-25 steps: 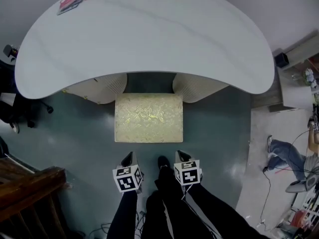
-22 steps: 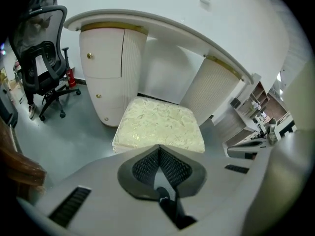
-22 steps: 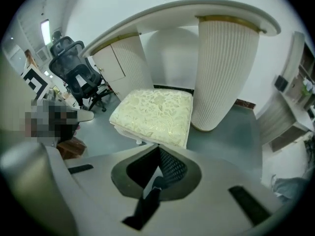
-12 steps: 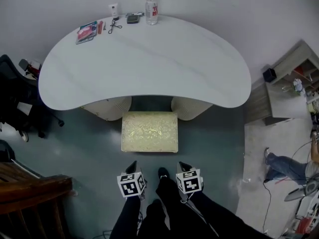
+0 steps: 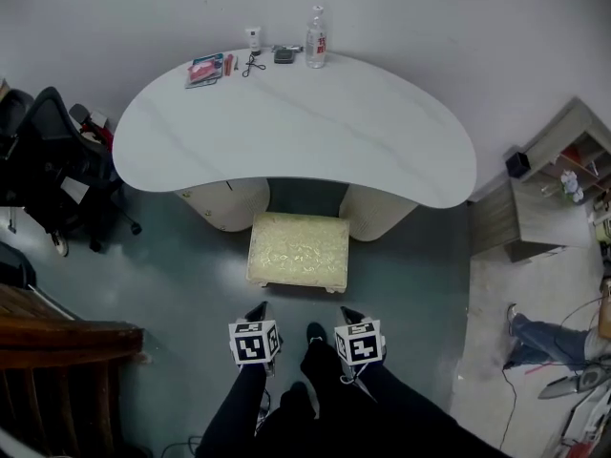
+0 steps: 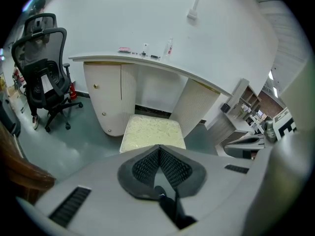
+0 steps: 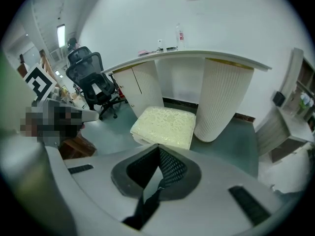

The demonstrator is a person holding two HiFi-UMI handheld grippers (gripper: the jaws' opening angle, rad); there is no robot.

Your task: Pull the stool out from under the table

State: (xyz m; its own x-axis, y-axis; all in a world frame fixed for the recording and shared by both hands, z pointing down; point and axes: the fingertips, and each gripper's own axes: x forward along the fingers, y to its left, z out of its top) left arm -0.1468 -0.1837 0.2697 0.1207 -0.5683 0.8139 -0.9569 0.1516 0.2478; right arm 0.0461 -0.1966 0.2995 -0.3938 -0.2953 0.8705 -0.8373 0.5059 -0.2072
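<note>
Teal floor point(image 5: 181, 284), white wall. Stool point(image 5: 298, 252) stands between the desk point(image 5: 296, 127) pedestals, mostly clear of the desk edge, long axis crosswise. It lies straight ahead of left gripper point(image 5: 259, 308) and right gripper point(image 5: 349, 313), about equally near. Fingers closed, empty. Bottle point(image 5: 316, 38) on desk, contents unclear.

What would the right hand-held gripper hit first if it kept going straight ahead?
Most likely the cream stool, lying straight past the shut right hand-held gripper; depth is unclear, so possibly the floor just before it.
</note>
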